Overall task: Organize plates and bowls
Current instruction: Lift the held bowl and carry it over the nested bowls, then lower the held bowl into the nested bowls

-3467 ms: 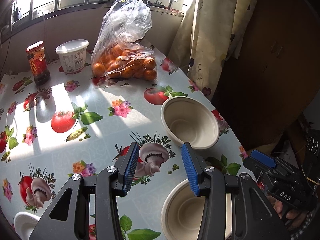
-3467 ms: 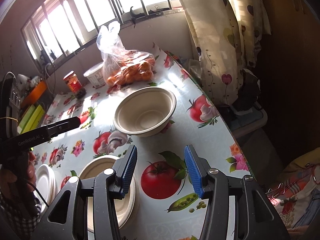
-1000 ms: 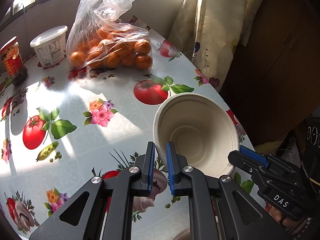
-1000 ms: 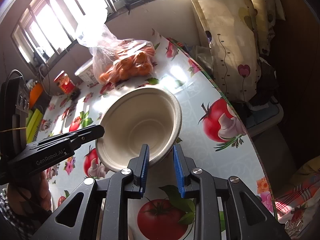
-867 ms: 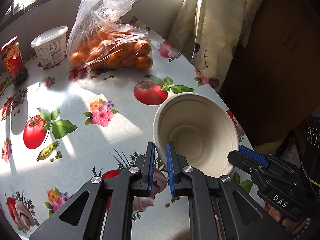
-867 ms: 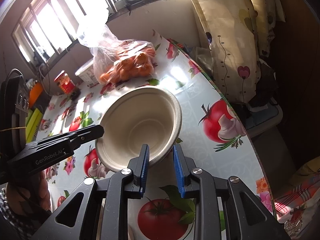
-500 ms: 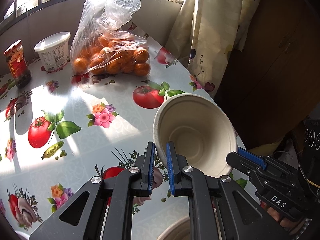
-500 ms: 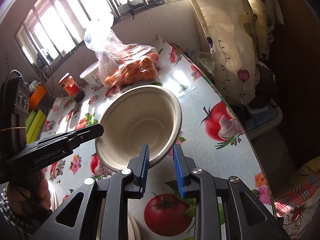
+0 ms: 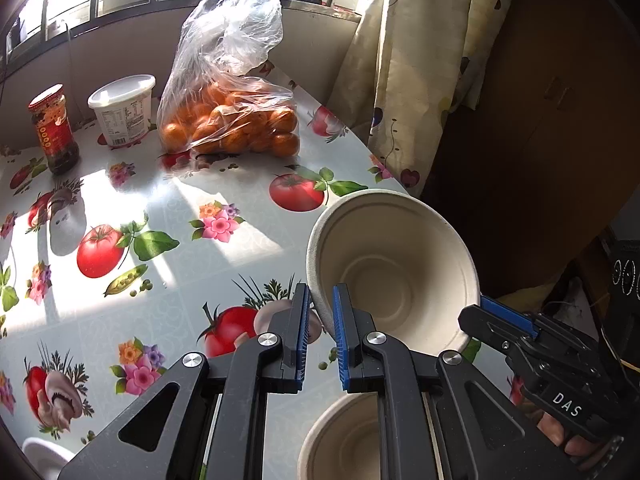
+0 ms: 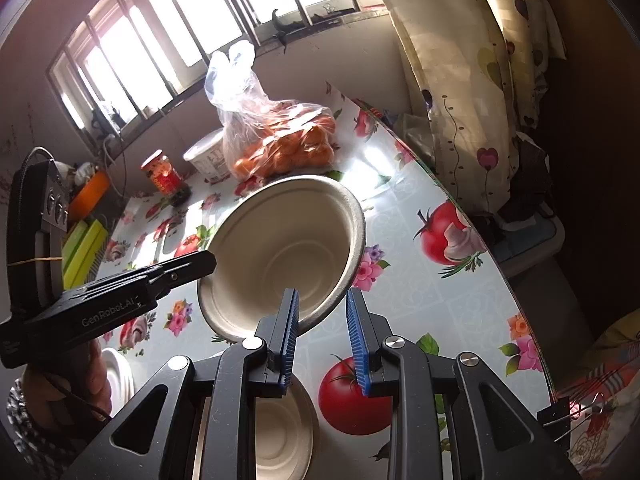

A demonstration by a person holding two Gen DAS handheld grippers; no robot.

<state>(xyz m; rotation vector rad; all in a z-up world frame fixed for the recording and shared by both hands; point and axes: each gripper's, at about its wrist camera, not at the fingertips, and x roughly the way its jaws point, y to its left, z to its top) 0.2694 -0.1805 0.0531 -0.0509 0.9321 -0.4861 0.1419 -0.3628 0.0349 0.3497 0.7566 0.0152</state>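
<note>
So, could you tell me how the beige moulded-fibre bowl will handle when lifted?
The beige moulded-fibre bowl is probably light: a rim pinch from the left hand-held gripper helps carry it. Its thin wall may flex. The matte surface should resist slipping.

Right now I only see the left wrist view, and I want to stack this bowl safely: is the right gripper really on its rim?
Observer: Yes. The right gripper straddles the rim of the bowl, one pad inside and one outside.
Operator: Where is the other bowl from there?
Observer: The second bowl sits on the table directly beneath that gripper.
Operator: Any plates close by?
Observer: A white plate stack lies just left of the second bowl.
</note>
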